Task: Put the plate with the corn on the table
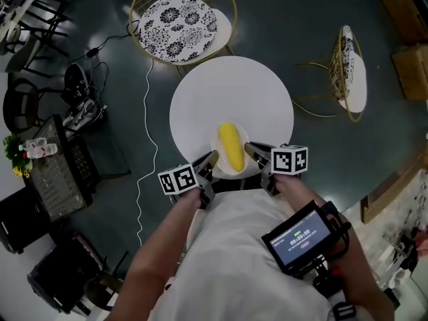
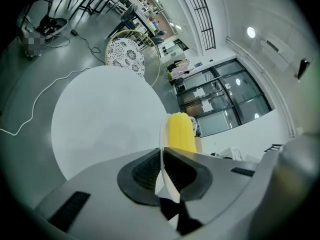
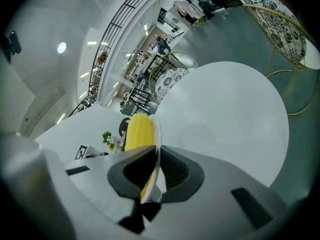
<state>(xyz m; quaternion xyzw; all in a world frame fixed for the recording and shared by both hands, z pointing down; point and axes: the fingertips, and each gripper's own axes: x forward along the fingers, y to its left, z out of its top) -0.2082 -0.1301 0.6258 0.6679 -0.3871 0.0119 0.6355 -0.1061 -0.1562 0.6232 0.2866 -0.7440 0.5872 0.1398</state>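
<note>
1. The plate (image 1: 221,167) with the corn (image 1: 231,146) is held at the 6 o'clock edge of the round white table (image 1: 227,89). Whether its underside already touches the tabletop cannot be told.
2. The left gripper (image 2: 161,166) is clenched on the plate's rim at about 8 o'clock, and the right gripper (image 3: 156,164) is clenched on the rim at about 4 o'clock. In each gripper view the thin rim is seen pinched between the ribbed pads.
3. The step in hand is judged to be the setting-down. The plate is best carried a little further toward 12 o'clock, so that no part of it is left hanging over the table's edge.
4. Both grippers should be lowered at the same rate so that the plate is held level. The corn lies loose along the 12-to-6 line and is likely to roll toward 3 or 9 o'clock if one side dips.
5. The pinch should be held firm until the plate's weight is borne by the table. Only then should both pairs of jaws be released together.
6. The grippers are best drawn back low and flat, toward 8 and 4 o'clock, so that the rim is not caught and flipped.
</note>
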